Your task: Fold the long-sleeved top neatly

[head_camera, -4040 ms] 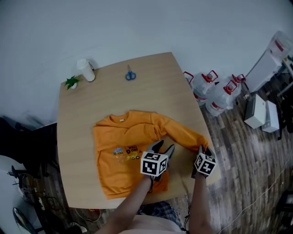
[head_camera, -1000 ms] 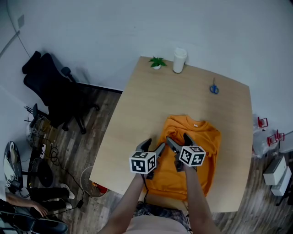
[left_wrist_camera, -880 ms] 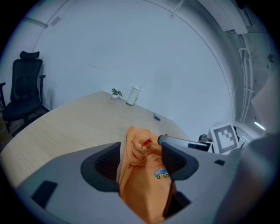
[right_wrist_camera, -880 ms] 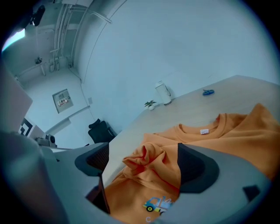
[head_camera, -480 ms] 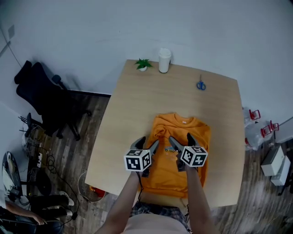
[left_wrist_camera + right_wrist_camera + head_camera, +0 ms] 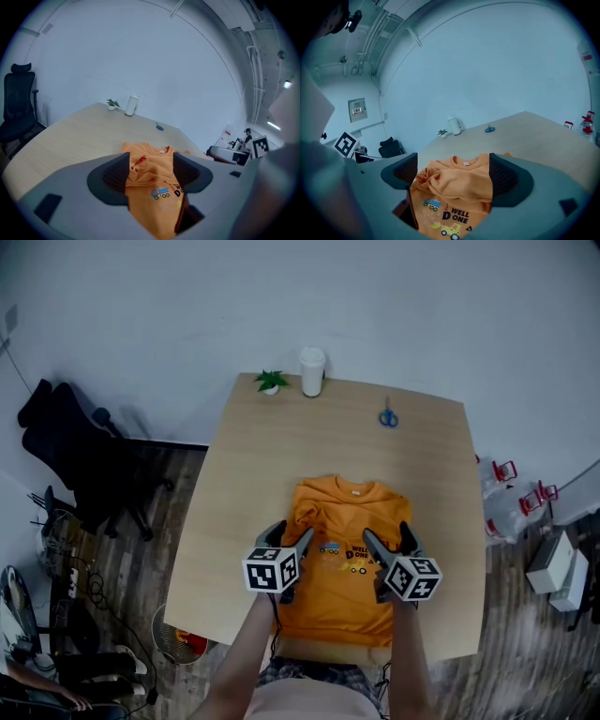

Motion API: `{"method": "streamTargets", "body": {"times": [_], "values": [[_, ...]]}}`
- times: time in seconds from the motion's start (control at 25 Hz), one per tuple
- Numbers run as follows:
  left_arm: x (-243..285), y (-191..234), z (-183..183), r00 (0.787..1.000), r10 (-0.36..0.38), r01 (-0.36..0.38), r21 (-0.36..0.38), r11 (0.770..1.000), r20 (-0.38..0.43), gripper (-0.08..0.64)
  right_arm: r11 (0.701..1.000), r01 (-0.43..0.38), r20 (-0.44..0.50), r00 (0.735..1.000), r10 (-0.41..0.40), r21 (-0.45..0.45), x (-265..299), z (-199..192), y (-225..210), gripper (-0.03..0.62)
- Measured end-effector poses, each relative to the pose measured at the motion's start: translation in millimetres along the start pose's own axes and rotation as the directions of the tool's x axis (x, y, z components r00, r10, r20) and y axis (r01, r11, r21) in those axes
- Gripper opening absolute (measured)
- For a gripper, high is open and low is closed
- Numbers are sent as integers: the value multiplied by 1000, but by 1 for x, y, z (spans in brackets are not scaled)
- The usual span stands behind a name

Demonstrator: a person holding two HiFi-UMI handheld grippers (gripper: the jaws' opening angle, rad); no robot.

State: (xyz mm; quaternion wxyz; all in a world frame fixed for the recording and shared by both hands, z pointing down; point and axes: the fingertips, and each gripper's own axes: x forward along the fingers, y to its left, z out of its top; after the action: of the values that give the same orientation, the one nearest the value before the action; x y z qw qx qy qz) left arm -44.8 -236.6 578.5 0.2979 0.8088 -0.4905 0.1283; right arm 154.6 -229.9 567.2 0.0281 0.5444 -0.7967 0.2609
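Both sleeves are in now: four seconds back the right one trailed out toward the table's right edge, and now the top [image 6: 342, 563] lies as a narrow orange block near the table's [image 6: 253, 474] front edge, collar pointing at the far edge. We've also spread apart in the last second. The left claw [image 6: 292, 540] hangs over the top's left side and the right claw [image 6: 388, 538] has swung out over its right side.

Left claw: released, jaws a fair way apart, nothing pinched. The fabric [image 6: 150, 176] we see through the gap lies down on the table. Right claw: released too, jaws wide, only the printed chest [image 6: 452, 197] showing between them, no contact.

We reckon the next step is the hem-to-collar fold. To do it well, we'd first flatten that bunched sleeve near the left shoulder, or the lump gets locked inside. Then we'd take the two hem corners by the front edge, one per claw, biting through all the layers. We'd lift them level and together, and lay the hem just short of the collar so the sides stay square.
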Motion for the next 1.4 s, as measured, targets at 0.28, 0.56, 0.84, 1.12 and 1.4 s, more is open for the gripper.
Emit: {"method": "streamTargets", "body": {"times": [0.28,0.56,0.84,1.12,1.4], "values": [[18,-4,23,998,-7,14,109,994,-68,287,992,-2,-78,997,-8,-126,-7,23,-22,440],[58,-7,31,970,-56,123,275,953,-238,288,947,-122,-305,952,26,-298,21,23,-38,437],[103,4,21,904,-60,253,415,874,-424,306,869,-307,-530,846,62,-388,52,9,-56,437],[136,15,4,794,-90,419,435,797,-601,312,833,-395,-658,752,50,-388,73,-6,-87,428],[161,22,-12,672,-8,566,506,651,-741,326,770,-509,-786,618,17,-384,89,-31,-112,421]]}}
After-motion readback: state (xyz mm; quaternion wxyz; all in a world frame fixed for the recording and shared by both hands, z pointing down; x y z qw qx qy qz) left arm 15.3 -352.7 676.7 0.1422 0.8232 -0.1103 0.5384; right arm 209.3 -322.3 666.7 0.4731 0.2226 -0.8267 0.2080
